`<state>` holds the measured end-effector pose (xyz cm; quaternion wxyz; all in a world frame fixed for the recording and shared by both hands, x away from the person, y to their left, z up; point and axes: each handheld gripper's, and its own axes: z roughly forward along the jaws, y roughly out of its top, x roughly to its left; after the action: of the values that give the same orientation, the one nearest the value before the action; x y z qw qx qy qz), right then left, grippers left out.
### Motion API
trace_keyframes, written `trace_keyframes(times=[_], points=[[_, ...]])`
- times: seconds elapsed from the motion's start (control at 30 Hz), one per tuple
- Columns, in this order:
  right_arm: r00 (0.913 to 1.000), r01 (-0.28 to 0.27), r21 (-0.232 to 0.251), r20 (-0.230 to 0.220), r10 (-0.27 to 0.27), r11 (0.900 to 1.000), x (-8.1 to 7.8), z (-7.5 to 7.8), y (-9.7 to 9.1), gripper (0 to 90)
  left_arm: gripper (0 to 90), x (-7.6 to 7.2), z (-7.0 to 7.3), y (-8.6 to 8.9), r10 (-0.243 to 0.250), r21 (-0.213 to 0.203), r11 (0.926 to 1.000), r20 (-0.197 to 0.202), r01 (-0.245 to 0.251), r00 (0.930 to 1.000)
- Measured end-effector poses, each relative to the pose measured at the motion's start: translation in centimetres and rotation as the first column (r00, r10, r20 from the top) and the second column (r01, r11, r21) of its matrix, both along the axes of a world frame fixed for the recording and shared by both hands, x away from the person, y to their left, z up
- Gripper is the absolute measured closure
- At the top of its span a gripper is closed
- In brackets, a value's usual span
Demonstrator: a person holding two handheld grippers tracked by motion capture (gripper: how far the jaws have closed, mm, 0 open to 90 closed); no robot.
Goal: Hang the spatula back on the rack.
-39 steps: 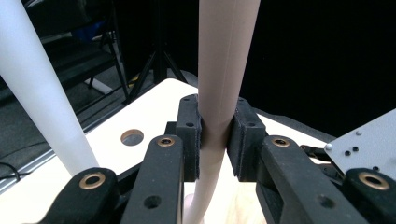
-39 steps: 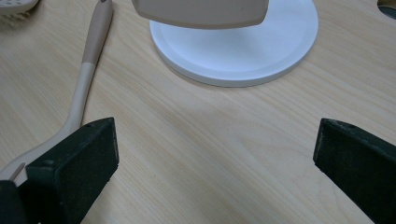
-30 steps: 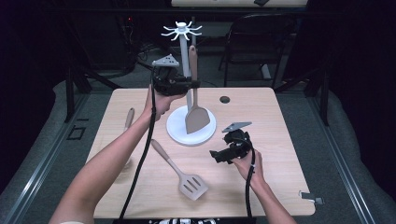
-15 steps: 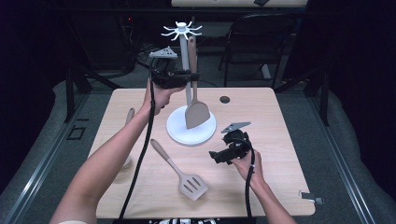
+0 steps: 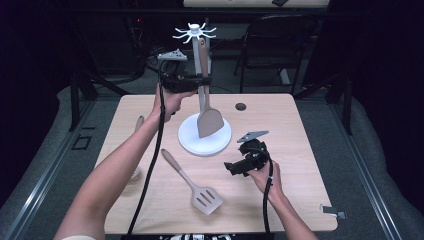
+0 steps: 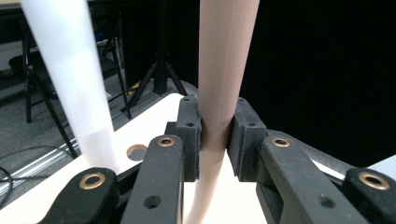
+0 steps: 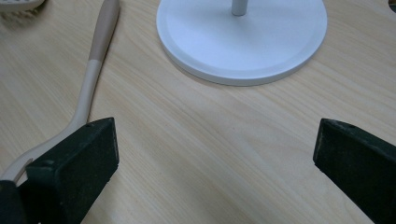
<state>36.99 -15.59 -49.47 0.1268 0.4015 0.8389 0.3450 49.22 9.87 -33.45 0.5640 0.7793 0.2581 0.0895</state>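
The left gripper [image 6: 216, 135] had its jaws clamped on the handle of a beige solid-bladed spatula [image 5: 209, 121], held upright beside the white post of a white round-based utensil stand [image 5: 186, 137], blade hanging just above the base. The right gripper [image 7: 215, 163] had its jaws wide apart, holding nothing, low over the pale wooden surface [image 5: 295, 130]. A beige slotted spatula [image 5: 192, 184] lay flat near it.
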Motion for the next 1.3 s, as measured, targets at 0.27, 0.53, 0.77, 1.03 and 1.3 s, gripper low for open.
trace_keyframes(times=[0.27,0.53,0.77,1.03,1.3], points=[[1.0000,0.002,0.001,-0.004,-0.002,1.0000,0.05,-0.08,-0.10,0.0,76.4,0.52,-0.31,0.18,0.021,0.009,0.9997,0.001,-0.021,0.9998],[1.0000,0.001,-0.004,-0.007,-0.001,1.0000,0.07,-0.10,-0.11,0.0,76.3,0.49,-0.30,-0.08,0.055,0.057,0.9967,0.059,-0.058,0.9968],[1.0000,0.001,-0.006,-0.007,-0.001,1.0000,0.04,-0.09,-0.11,0.0,76.3,0.39,-0.45,-0.24,0.075,0.076,0.9937,0.102,-0.083,0.9920],[1.0000,0.001,-0.006,-0.008,-0.001,1.0000,0.04,-0.17,-0.01,0.0,76.0,0.27,-0.54,-0.18,0.095,0.098,0.9891,0.145,-0.110,0.9848],[0.9999,0.000,-0.001,-0.011,0.000,1.0000,0.06,-0.29,0.01,0.0,66.5,-0.10,-1.07,0.36,0.080,0.108,0.9895,0.141,-0.096,0.9867]])
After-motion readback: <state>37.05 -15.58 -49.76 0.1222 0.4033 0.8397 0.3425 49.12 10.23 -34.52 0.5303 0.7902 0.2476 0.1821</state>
